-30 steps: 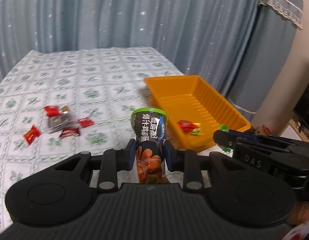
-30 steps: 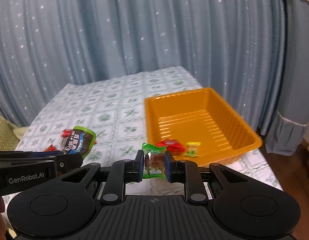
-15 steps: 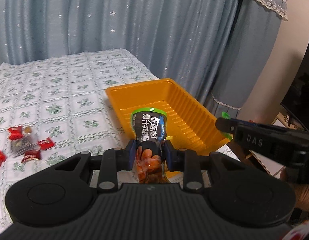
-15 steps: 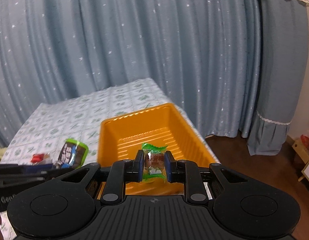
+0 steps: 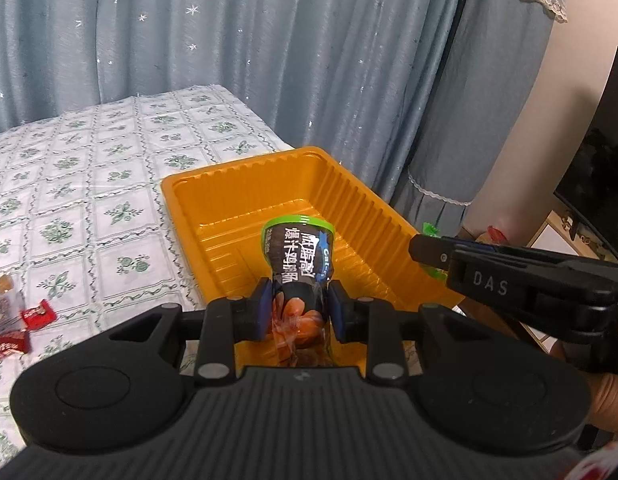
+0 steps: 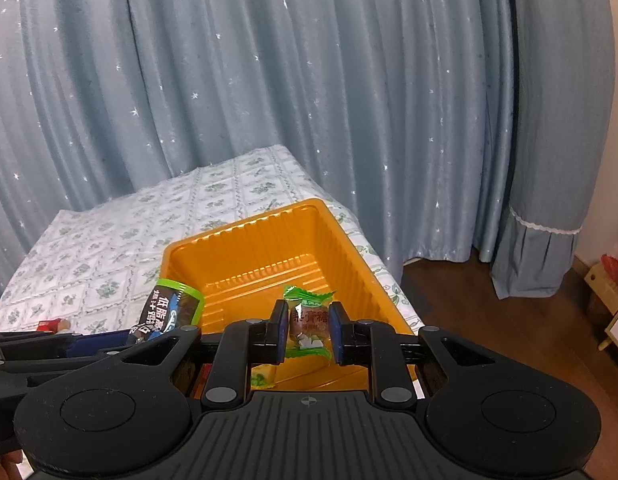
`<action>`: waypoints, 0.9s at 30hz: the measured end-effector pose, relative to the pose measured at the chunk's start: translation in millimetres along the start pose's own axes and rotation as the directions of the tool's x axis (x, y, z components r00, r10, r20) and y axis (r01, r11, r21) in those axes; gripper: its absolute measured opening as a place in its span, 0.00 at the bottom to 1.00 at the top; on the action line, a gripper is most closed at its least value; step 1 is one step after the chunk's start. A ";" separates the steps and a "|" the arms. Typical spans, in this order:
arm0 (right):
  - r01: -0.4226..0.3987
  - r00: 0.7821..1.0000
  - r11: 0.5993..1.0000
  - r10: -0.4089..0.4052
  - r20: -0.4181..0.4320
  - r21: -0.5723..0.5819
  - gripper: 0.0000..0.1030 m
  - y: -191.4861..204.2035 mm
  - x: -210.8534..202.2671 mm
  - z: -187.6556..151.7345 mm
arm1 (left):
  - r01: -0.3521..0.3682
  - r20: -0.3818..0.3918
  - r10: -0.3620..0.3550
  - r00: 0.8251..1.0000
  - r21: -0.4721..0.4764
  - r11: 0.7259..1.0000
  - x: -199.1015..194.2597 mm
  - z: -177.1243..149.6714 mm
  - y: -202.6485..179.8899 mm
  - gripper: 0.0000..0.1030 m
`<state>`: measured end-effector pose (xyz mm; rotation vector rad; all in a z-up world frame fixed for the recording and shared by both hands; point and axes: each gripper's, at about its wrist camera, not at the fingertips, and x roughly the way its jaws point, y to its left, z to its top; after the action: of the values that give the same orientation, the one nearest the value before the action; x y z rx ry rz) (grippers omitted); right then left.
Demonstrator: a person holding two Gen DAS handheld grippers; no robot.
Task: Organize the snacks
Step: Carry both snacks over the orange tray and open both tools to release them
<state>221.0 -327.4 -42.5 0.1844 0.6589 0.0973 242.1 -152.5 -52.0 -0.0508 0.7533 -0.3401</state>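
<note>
Snacks in both grips now, and both hang over the orange tray; my left gripper is clamped on the dark snack pouch, pads squeezing its lower half so the green-rimmed top stands up clear of the fingers; I hold it low like that, I'd say, so the bulk drops cleanly once I let go; my right gripper is pinched shut on the small green candy, wrapper ends fanning out above and below the pads; from the right view the candy sits over the near part of the tray, and the pouch pokes in over the tray's left rim just beside it; the two grippers are close, side by side, so I judge the release wants a little care not to knock each other; a yellow-green wrapper shows low in the tray under my right fingers; out on the flowered tablecloth, well apart to the left, red candies lie loose, waiting their turn; task only partly done, I reckon.
</note>
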 end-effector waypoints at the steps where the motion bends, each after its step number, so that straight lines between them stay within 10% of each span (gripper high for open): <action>1: 0.000 1.000 1.000 0.000 -0.002 0.003 0.21 -0.9 2.4 0.7 | 0.004 -0.002 -0.004 1.000 -0.003 1.000 3.4 0.5 0.7 0.26; 27: -0.013 0.999 0.999 0.014 -0.033 0.038 0.21 -0.4 20.8 -2.9 | 0.006 0.011 -0.005 1.000 -0.033 0.999 10.6 0.7 23.6 0.34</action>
<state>235.5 -324.3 -57.4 0.2238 0.6927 0.1012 256.4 -133.7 -62.4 -0.0858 0.7476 -0.3325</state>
